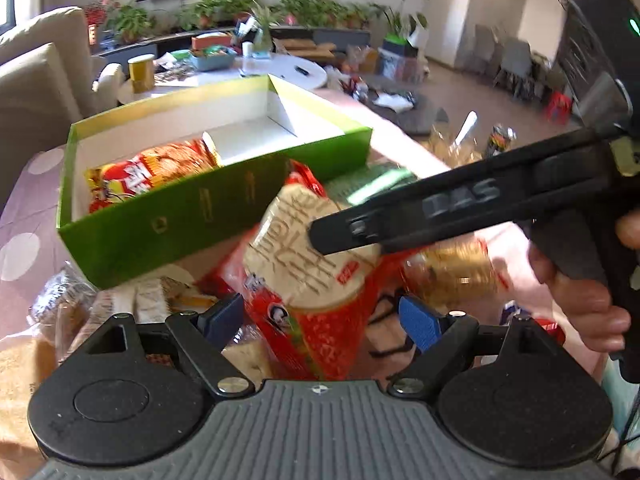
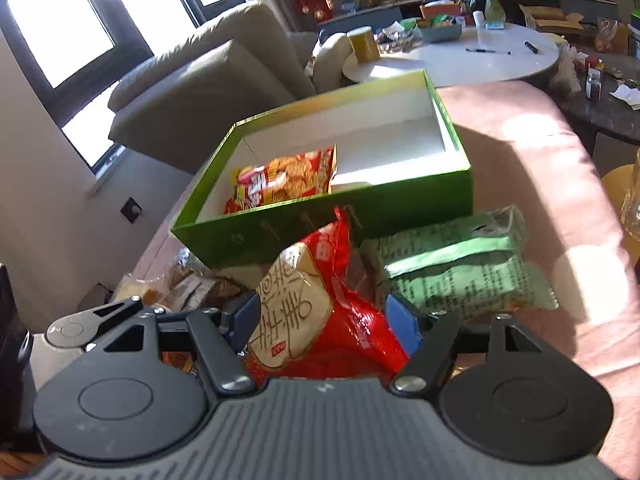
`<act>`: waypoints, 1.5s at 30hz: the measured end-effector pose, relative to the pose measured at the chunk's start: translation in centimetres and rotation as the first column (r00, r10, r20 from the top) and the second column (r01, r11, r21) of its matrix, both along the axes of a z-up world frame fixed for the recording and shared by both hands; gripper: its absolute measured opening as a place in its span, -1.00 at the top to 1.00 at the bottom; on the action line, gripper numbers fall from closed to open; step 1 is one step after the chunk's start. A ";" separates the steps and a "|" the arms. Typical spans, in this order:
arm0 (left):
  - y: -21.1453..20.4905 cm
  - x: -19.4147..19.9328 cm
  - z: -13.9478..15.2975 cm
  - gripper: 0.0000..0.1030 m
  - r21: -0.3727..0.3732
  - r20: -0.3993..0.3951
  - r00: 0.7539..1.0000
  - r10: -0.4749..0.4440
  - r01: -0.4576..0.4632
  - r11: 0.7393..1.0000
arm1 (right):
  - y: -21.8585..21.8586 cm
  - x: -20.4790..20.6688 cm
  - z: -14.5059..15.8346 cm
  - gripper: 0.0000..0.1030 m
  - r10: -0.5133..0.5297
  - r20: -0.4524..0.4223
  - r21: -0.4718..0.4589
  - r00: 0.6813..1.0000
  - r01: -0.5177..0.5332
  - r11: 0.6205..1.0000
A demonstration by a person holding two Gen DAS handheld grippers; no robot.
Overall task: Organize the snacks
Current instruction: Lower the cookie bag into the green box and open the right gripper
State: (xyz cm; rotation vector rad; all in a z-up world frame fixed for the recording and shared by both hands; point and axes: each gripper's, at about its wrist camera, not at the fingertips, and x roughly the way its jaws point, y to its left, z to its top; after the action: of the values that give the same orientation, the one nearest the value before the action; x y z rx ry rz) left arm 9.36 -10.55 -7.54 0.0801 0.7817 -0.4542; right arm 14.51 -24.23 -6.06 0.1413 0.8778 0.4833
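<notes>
While the red bag (image 2: 340, 320) sits between the right gripper (image 2: 326, 322)'s fingers, just short of the green box (image 2: 320, 216), they look partly closed around it, though I cannot tell if the pads press. The left gripper (image 1: 320, 320) stands wide, gripping nothing, the same bag between its fingers. It should be light, crinkly and slippery, its contents brittle; hold it by the flat sides, gently. 1 packet (image 2: 288, 180) already lies in the box beyond the fingers.

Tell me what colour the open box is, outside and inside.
Green outside, white inside: the open box shows best in the right wrist view.
</notes>
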 end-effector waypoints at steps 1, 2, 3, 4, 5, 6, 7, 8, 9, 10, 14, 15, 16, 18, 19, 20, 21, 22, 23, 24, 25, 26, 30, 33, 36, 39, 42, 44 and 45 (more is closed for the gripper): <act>-0.1 0.2 -0.1 -0.61 0.010 -0.007 1.000 -0.001 0.001 1.000 | 0.5 -0.1 -0.2 -0.04 0.001 0.000 -0.025 1.000 -0.001 1.000; -0.2 0.4 -0.3 -0.61 0.018 -0.015 1.000 0.004 -0.003 1.000 | 0.6 -0.1 -0.5 -0.04 0.002 -0.010 -0.038 1.000 -0.002 0.999; -0.2 0.8 -0.5 -0.61 0.026 -0.026 1.000 0.013 -0.012 1.000 | 0.8 -0.1 -0.7 -0.02 0.005 -0.020 -0.043 1.000 -0.006 0.999; -0.2 1.0 -0.7 -0.61 0.036 -0.035 0.999 0.027 -0.025 0.999 | 0.7 -0.3 -0.8 0.00 0.007 -0.020 -0.044 1.000 -0.008 0.999; -0.2 1.3 -1.0 -0.61 0.044 -0.042 0.998 0.036 -0.034 0.998 | 0.5 -0.5 -0.8 0.06 0.009 -0.017 -0.048 1.000 -0.009 0.999; -0.1 1.6 -1.2 -0.61 0.046 -0.051 0.998 0.037 -0.035 0.998 | 0.4 -0.6 -0.9 0.14 0.012 -0.019 -0.049 1.000 -0.013 0.999; 0.0 1.9 -1.4 -0.61 0.046 -0.059 0.998 0.035 -0.032 0.998 | 0.1 -0.7 -1.0 0.17 0.014 -0.028 -0.043 1.000 -0.015 0.999; 0.1 2.0 -1.6 -0.61 0.046 -0.063 0.997 0.034 -0.031 0.998 | -0.1 -0.6 -1.1 0.21 0.013 -0.044 -0.036 0.999 -0.015 0.999; 0.1 2.0 -1.8 -0.61 0.046 -0.067 0.997 0.031 -0.028 0.999 | -0.2 -0.6 -1.2 0.24 0.012 -0.056 -0.031 0.998 -0.014 0.999; 0.0 2.1 -2.0 -0.61 0.043 -0.071 0.997 0.027 -0.024 0.999 | -0.3 -0.7 -1.3 0.24 0.012 -0.061 -0.029 0.998 -0.013 0.999; -0.6 1.8 -2.5 -0.49 0.041 -0.054 0.998 0.013 -0.011 0.999 | -0.5 -0.6 -1.5 0.24 0.005 -0.081 -0.006 0.997 -0.005 1.000; -0.6 1.9 -2.5 -0.41 0.039 -0.047 0.999 0.021 -0.019 0.999 | -0.5 -0.6 -1.5 0.24 0.001 -0.081 -0.001 0.997 -0.001 1.000; -0.5 1.7 -2.3 -0.34 0.029 -0.032 0.999 0.029 -0.028 0.999 | -0.5 -0.6 -1.5 0.24 0.000 -0.080 0.004 0.997 0.000 1.000; -0.3 1.4 -1.6 -0.20 0.004 -0.010 1.000 0.029 -0.029 1.000 | -0.4 -1.0 -1.1 0.26 0.000 -0.070 0.018 0.998 0.002 1.000; -0.3 1.3 -1.2 -0.20 -0.009 -0.008 0.999 0.034 -0.034 0.999 | -0.4 -1.0 -1.1 0.27 0.000 -0.070 0.018 0.998 0.002 1.000; -0.2 1.2 -0.7 -0.20 -0.026 0.004 0.999 0.040 -0.039 0.999 | -0.4 -1.3 -0.8 0.27 0.002 -0.061 0.024 0.998 0.000 1.000; -0.1 0.9 -0.1 -0.19 -0.040 0.026 0.999 0.042 -0.041 0.998 | -0.3 -2.1 0.2 0.27 0.008 -0.030 0.035 1.000 -0.007 0.999; -0.1 0.6 0.5 -0.19 -0.047 0.050 0.998 0.044 -0.041 0.998 | -0.3 -2.5 0.8 0.27 0.015 -0.009 0.041 1.000 -0.014 0.999; -0.1 0.4 1.2 -0.19 -0.047 0.077 0.996 0.046 -0.043 0.998 | -0.3 -2.8 1.4 0.27 0.018 0.008 0.048 1.000 -0.019 0.999; -0.2 0.2 1.9 -0.19 -0.044 0.105 0.993 0.046 -0.041 0.998 | -0.2 -3.1 2.1 0.27 0.015 0.032 0.047 0.999 -0.017 0.999; -0.3 0.0 2.6 -0.19 -0.040 0.132 0.990 0.044 -0.039 0.998 | -0.2 -3.2 2.7 0.27 0.013 0.058 0.048 0.998 -0.016 0.999; -0.3 0.1 3.3 -0.19 -0.038 0.157 0.987 0.040 -0.035 0.999 | -0.2 -3.3 3.1 0.27 0.010 0.079 0.052 0.997 -0.015 0.999; -1.0 1.3 5.3 -0.19 -0.020 0.223 0.974 0.032 -0.028 0.999 | -1.1 -1.9 4.5 0.27 -0.019 0.109 0.124 0.994 0.006 0.992; -1.4 3.0 6.2 -0.19 -0.012 0.238 0.971 0.032 -0.030 0.999 | -1.5 -0.2 5.3 0.27 -0.034 0.136 0.152 0.990 0.013 0.988; -1.9 4.9 7.0 -0.19 -0.005 0.240 0.970 0.036 -0.036 0.999 | -1.8 1.5 5.8 0.27 -0.047 0.159 0.167 0.986 0.021 0.986; -2.4 6.7 7.2 -0.19 0.004 0.244 0.969 0.037 -0.039 0.999 | -1.9 2.9 6.0 0.27 -0.053 0.183 0.166 0.982 0.022 0.986; -2.6 8.3 7.0 -0.19 0.003 0.234 0.972 0.039 -0.041 0.999 | -2.1 4.4 5.6 0.27 -0.057 0.188 0.167 0.981 0.025 0.986; -2.6 9.4 6.7 -0.19 0.002 0.222 0.974 0.042 -0.043 0.999 | -2.4 5.5 5.1 0.27 -0.062 0.173 0.181 0.983 0.030 0.983; -2.6 10.0 6.4 -0.19 0.003 0.215 0.976 0.043 -0.045 0.999 | -2.6 6.1 4.7 0.27 -0.065 0.163 0.191 0.985 0.034 0.981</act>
State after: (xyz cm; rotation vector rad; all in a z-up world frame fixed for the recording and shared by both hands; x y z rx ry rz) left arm 19.34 -13.19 -1.11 0.1169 0.5714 -0.3928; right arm 20.62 -26.81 -1.33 0.2900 0.6612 0.5230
